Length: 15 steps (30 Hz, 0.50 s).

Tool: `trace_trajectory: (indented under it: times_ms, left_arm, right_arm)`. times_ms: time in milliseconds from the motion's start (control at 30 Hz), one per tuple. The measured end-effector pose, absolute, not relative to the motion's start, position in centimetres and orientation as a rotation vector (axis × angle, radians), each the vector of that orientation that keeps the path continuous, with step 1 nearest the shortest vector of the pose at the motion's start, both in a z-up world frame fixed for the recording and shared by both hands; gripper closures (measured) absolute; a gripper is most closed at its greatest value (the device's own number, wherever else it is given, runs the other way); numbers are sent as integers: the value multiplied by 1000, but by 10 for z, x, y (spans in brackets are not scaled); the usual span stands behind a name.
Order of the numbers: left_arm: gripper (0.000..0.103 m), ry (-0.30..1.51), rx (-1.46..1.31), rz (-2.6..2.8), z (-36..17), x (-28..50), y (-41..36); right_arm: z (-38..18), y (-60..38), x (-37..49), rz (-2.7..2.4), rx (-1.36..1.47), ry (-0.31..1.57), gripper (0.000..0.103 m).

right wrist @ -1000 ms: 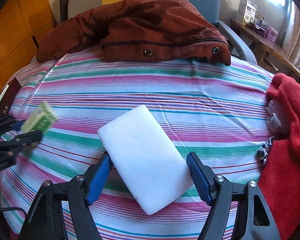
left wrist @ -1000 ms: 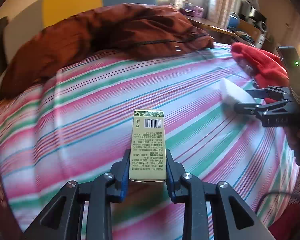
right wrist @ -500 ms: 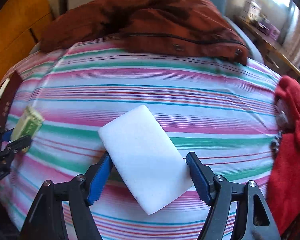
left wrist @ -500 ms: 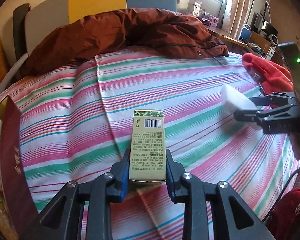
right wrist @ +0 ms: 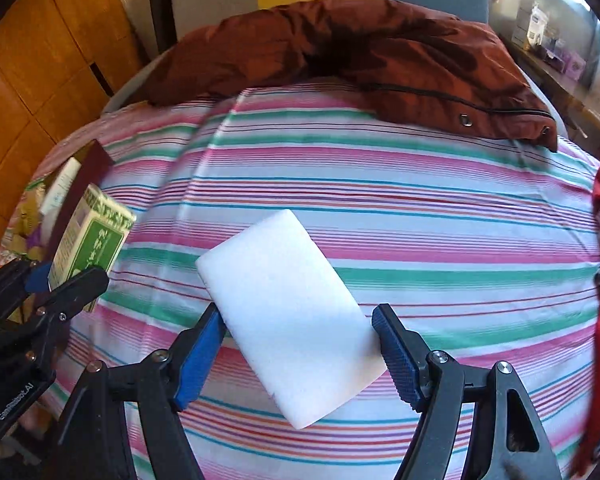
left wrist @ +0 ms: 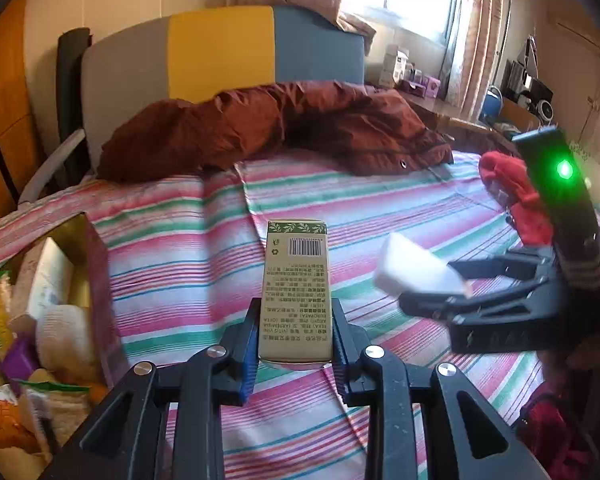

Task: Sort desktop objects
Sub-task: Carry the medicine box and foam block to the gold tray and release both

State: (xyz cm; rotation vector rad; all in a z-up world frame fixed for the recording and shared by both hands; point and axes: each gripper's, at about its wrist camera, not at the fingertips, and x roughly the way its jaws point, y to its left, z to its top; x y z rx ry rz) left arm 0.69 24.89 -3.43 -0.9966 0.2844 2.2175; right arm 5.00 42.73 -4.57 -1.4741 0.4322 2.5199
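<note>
Carrying both finds toward the open dark-red box (left wrist: 96,280) of sorted clutter: the left gripper (left wrist: 295,346) pinches a green carton (left wrist: 297,288) nearest that box, and the right gripper (right wrist: 300,356) clamps a white sponge block (right wrist: 288,308) farther from it, above the striped sheet (right wrist: 420,240).

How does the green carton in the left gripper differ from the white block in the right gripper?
The green carton is printed with text and a barcode; the white foam block is plain. The carton is narrow and sits straight between the left gripper pads; the block is wider and sits slanted across the right gripper. Both are rectangular, clamped and held above the striped bedsheet.
</note>
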Motion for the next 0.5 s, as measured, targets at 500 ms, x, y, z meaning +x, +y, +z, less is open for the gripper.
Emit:
trace_trajectory:
  times_ms: [500]
  left_arm:
    - [73, 222, -939, 2328, -8, 11, 196]
  right_arm:
    - [-31, 360, 48, 2603, -1345, 545, 28]
